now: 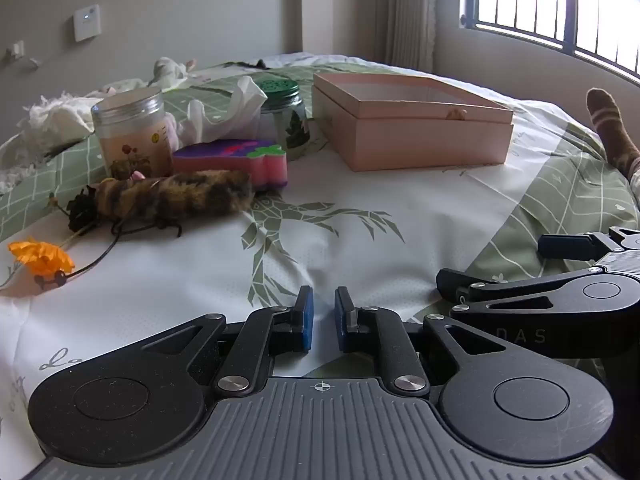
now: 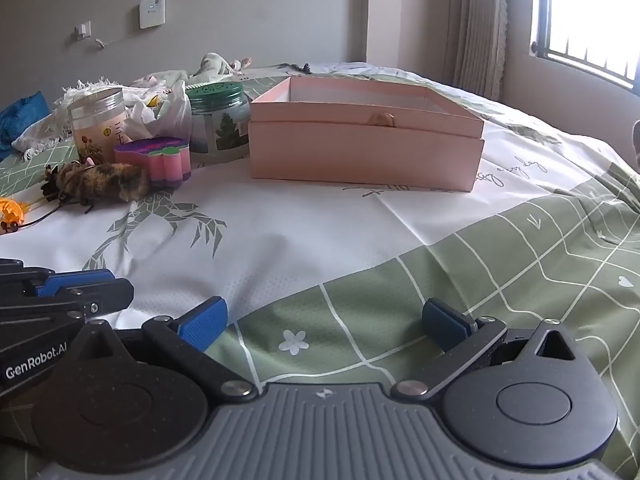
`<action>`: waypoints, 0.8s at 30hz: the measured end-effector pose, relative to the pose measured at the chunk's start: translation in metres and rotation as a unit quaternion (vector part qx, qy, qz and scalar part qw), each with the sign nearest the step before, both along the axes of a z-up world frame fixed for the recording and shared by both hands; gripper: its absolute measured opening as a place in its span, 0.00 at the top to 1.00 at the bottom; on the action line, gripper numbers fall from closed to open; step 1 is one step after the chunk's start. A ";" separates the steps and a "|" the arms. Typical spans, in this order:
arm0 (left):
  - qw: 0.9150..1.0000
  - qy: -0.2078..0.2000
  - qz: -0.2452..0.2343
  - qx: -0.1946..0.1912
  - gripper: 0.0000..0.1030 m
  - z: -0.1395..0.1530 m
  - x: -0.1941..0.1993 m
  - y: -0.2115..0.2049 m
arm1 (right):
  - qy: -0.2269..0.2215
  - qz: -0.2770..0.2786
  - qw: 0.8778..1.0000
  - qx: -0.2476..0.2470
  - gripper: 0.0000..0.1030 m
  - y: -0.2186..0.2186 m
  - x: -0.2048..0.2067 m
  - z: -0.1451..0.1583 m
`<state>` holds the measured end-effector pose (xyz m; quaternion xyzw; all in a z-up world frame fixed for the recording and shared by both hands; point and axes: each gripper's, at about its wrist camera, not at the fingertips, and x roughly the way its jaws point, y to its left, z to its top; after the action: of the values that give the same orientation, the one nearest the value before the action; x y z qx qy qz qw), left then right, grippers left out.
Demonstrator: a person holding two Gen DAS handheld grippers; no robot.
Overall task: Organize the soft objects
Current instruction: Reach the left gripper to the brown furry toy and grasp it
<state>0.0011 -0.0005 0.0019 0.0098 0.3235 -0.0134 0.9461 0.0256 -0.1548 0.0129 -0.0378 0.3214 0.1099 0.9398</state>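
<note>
Right gripper (image 2: 322, 326) low over bed (image 2: 320, 240), jaws wide, nothing between. Open pink box (image 2: 366, 152) ahead. Left of it: striped sponge (image 2: 160, 162), furry bee toy (image 2: 100, 186), two jars.

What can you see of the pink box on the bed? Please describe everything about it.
The pink box is a wide, shallow rectangular box, apparently cardboard, pale pink outside and white inside. It is open and looks empty. A seam runs around its walls, and a small tan tab sits on the front rim. It rests flat on the bedspread, right of the green-lidded jar. Neither gripper touches it.
</note>
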 end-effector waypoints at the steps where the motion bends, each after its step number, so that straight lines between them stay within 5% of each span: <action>1: 1.000 0.000 0.000 -0.002 0.86 0.000 0.000 0.000 | 0.001 0.000 1.000 0.001 0.00 0.001 0.000 0.000; 16: 1.000 0.005 -0.002 -0.012 0.86 0.002 0.001 0.006 | 0.016 -0.006 1.000 0.009 0.00 -0.004 0.004 0.005; 21: 0.994 0.060 0.000 -0.093 0.85 0.015 0.020 0.031 | 0.067 -0.052 0.996 0.038 0.00 -0.007 0.017 0.019; 24: 0.984 0.089 0.014 -0.153 0.85 0.029 0.032 0.059 | 0.110 -0.019 0.993 -0.039 0.00 0.003 0.034 0.023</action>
<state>0.0330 0.0587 0.0310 -0.1403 0.4010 -0.0506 0.9038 0.0592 -0.1519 0.0359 -0.0562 0.4276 0.0832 0.8984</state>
